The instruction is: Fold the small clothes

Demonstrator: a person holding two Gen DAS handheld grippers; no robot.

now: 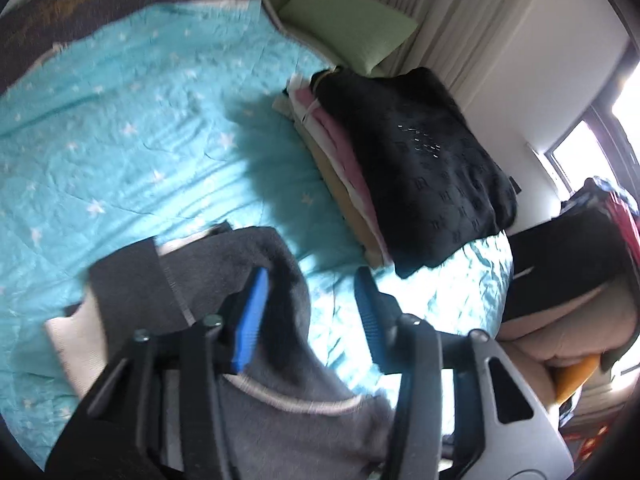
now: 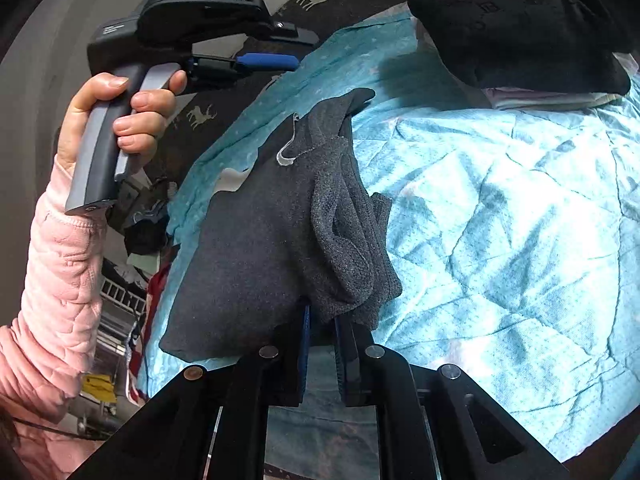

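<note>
Right gripper [image 2: 322, 344] fingers narrow, pinching bunched edge of dark grey knit garment [image 2: 280, 216]. Garment drapes beyond fingers over turquoise star-print bed quilt [image 2: 500, 208]. Left gripper [image 1: 312, 312] fingers parted, empty, garment beneath.

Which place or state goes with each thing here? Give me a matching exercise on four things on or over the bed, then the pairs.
Things:
1. grey garment
2. black knit sweater
3. green pillow
4. left gripper

Places or states:
A. at the head of the bed, by the curtain
B. fingers apart, nothing pinched between them
C. on top of the pile of folded clothes
D. bunched edge clamped in the right gripper

Pairs: 1-D, 2-C, 3-A, 4-B
</note>
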